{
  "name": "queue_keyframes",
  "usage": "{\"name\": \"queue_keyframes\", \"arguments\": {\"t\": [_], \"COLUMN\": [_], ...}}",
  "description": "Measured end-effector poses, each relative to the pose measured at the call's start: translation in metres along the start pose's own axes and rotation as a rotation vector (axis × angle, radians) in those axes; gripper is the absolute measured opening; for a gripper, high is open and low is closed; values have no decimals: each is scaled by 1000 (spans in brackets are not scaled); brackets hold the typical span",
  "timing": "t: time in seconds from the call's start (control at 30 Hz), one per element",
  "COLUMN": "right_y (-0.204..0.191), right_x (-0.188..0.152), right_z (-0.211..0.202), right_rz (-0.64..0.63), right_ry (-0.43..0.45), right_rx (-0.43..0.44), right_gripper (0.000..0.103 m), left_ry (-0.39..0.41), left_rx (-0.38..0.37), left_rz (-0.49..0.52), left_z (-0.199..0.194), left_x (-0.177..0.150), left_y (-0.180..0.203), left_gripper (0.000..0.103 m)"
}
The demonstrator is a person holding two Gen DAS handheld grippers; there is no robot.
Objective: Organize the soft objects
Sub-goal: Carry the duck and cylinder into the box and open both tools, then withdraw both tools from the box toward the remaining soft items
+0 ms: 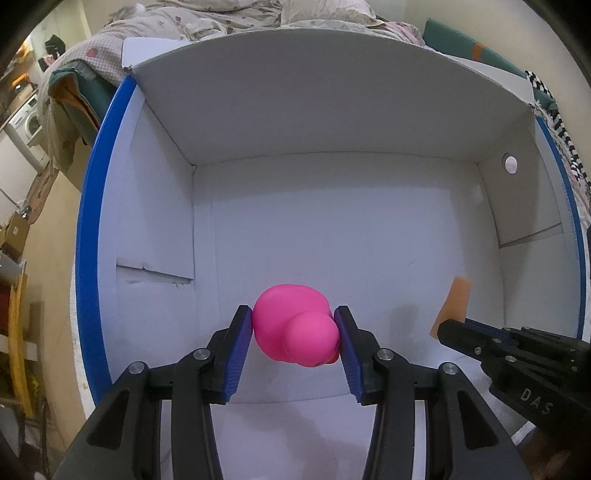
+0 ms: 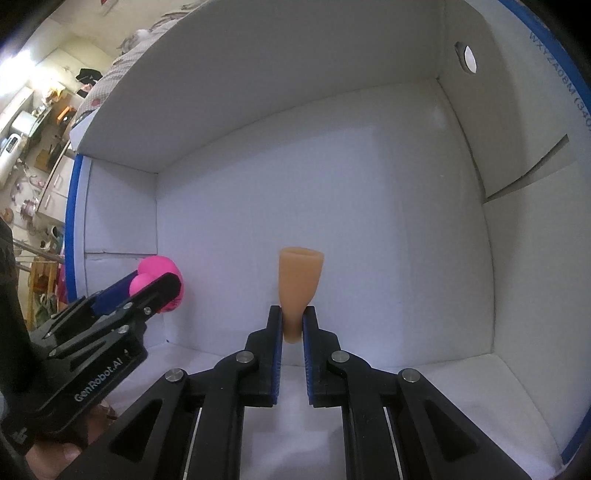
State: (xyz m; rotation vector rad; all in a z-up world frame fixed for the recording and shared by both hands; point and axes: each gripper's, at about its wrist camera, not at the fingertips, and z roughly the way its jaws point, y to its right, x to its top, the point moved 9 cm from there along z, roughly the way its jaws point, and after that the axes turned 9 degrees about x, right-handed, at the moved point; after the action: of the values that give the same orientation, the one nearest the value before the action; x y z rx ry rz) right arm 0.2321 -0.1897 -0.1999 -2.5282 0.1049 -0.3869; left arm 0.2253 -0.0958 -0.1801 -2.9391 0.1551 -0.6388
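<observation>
My left gripper is shut on a pink rubber duck and holds it inside a white cardboard box with blue outer edges. My right gripper is shut on the narrow end of a tan, cone-shaped soft piece, also inside the box. In the left wrist view the right gripper comes in from the right with the tan piece. In the right wrist view the left gripper and the duck are at the left wall.
The box floor and walls are bare white; a round hole is in the right wall. Behind the box lies a bed with patterned bedding. Shelves and clutter stand at the far left.
</observation>
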Motion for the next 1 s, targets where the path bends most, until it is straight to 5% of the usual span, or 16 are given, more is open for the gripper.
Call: {"name": "queue_keyframes", "arguments": {"t": [0.1,0.3,0.37,0.4,0.53,1.0], "right_y": [-1,-1,0,-1,0,-4], "right_x": [1,3,7,9,14,14], "right_z": [0,-7,-12,-14,-20,-24], "right_rz": [2,1,8,11,0,12], "right_ry": [3,24,44,62,88,110], "right_rx": [12,15,14,22,3,11], "right_gripper": [12,34,74,78,81,83], "left_ry": [5,15,8,5,6,39], "left_rx": [9,24,22,19,11,4], "left_rz": [5,5,0,-2,-3,-11], "left_z": [1,-2,-4,-5,-10,-24], "left_x": [1,-1,-2,-2,2,2], "left_y": [6,13,10,10,7,1], "left_gripper": [42,42,43,49,65,66]}}
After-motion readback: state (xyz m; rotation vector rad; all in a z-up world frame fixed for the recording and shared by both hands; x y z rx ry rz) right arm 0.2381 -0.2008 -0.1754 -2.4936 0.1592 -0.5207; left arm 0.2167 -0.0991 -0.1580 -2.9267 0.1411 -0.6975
